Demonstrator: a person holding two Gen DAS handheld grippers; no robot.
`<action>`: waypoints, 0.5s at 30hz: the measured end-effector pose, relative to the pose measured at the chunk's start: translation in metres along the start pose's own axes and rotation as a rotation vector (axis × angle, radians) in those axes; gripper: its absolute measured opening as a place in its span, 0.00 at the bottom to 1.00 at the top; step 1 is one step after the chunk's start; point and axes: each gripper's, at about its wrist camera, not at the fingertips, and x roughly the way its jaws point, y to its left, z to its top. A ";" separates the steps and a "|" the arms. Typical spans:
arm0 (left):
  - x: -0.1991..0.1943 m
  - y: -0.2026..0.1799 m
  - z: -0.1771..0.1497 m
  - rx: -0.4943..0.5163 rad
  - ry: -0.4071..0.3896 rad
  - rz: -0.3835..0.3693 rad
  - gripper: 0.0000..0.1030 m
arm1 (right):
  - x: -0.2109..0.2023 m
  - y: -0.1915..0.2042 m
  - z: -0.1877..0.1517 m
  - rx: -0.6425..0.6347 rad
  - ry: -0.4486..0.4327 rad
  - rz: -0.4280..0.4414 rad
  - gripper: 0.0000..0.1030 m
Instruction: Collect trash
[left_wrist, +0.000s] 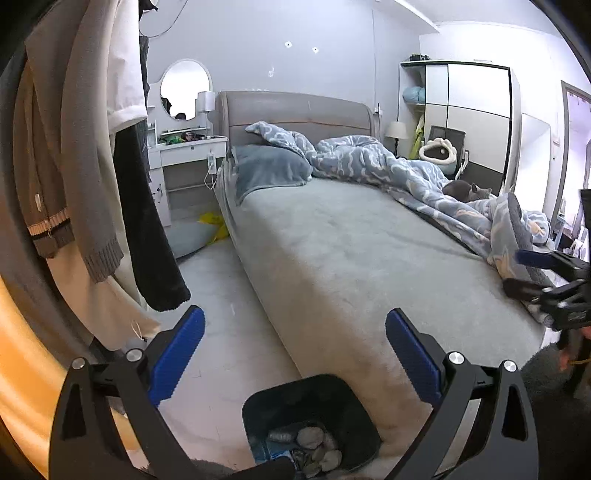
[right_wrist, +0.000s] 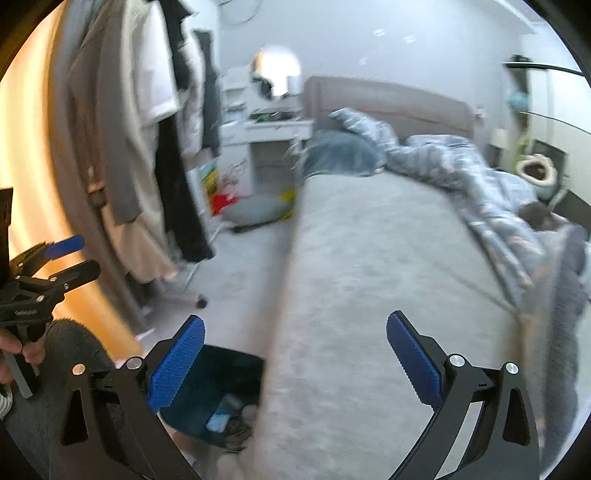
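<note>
A dark blue trash bin stands on the floor at the foot of the bed, with crumpled tissues and wrappers inside. My left gripper is open and empty, held above the bin. The bin also shows in the right wrist view, low and left. My right gripper is open and empty, held over the bed's near corner, right of the bin. The right gripper also shows at the right edge of the left wrist view. The left gripper shows at the left edge of the right wrist view.
A grey bed with a blue quilt fills the middle; a grey cat lies on it. Hanging clothes on a rack stand at the left. A white dresser, a grey cushion and a yellow bag lie beyond.
</note>
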 end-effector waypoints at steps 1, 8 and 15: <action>0.001 -0.001 0.001 -0.004 -0.007 -0.003 0.97 | -0.006 -0.005 -0.001 0.014 -0.013 -0.022 0.97; 0.008 -0.011 0.000 -0.016 -0.045 -0.021 0.97 | -0.049 -0.053 -0.012 0.007 -0.076 -0.123 0.97; 0.016 -0.017 -0.008 -0.020 -0.028 -0.005 0.97 | -0.052 -0.081 -0.030 0.074 -0.052 -0.095 0.97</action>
